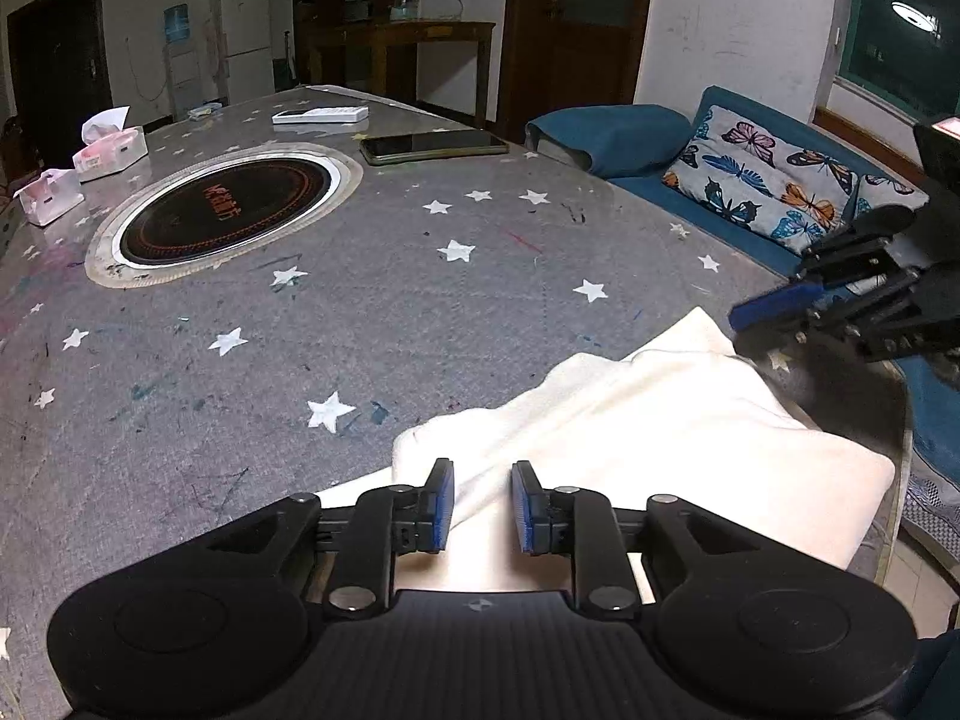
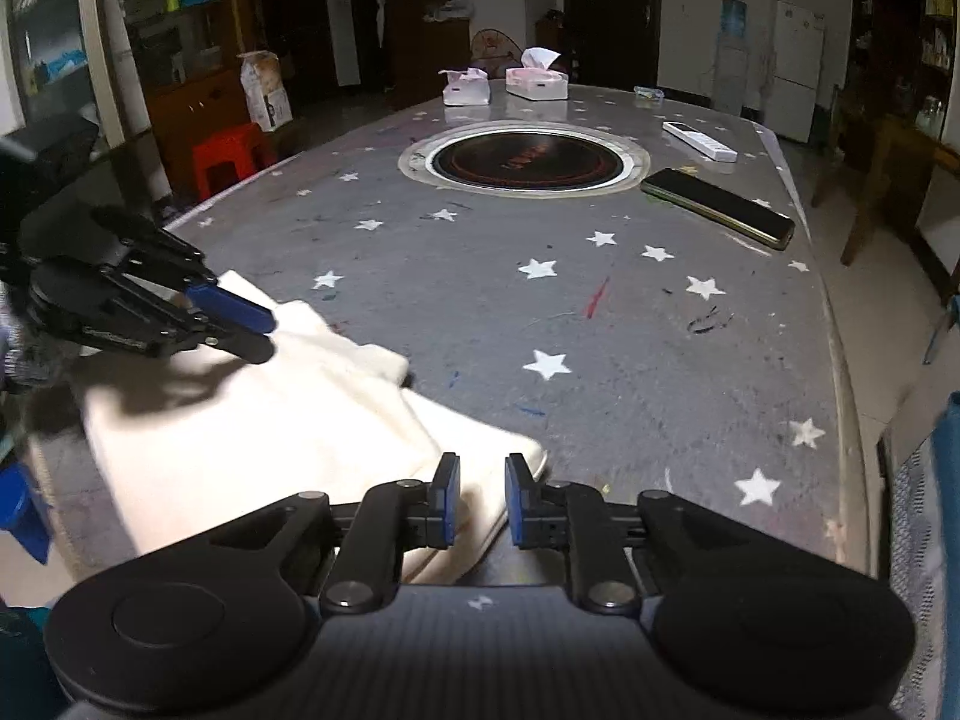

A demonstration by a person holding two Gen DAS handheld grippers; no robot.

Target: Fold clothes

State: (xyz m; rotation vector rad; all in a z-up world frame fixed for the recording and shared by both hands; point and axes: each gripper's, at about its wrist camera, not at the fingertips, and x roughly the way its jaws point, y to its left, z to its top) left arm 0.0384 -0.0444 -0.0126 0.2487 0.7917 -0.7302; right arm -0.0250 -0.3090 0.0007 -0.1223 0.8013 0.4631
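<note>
A folded white garment (image 1: 648, 420) lies at the near edge of the grey star-patterned table (image 1: 372, 312); it also shows in the right wrist view (image 2: 258, 420). My left gripper (image 1: 482, 507) is open, its jaws a small gap apart over the garment's near edge, holding nothing. My right gripper (image 2: 482, 501) is open above the garment's right corner, empty. Each gripper shows in the other's view: the right one (image 1: 774, 315) at the garment's far corner, the left one (image 2: 240, 324) at its left corner.
A round black induction plate (image 2: 528, 165) is set in the table's middle. A phone (image 2: 717, 207), a white remote (image 2: 699, 141) and two tissue boxes (image 2: 534, 84) lie beyond it. A blue sofa with a butterfly cushion (image 1: 786, 186) stands beside the table.
</note>
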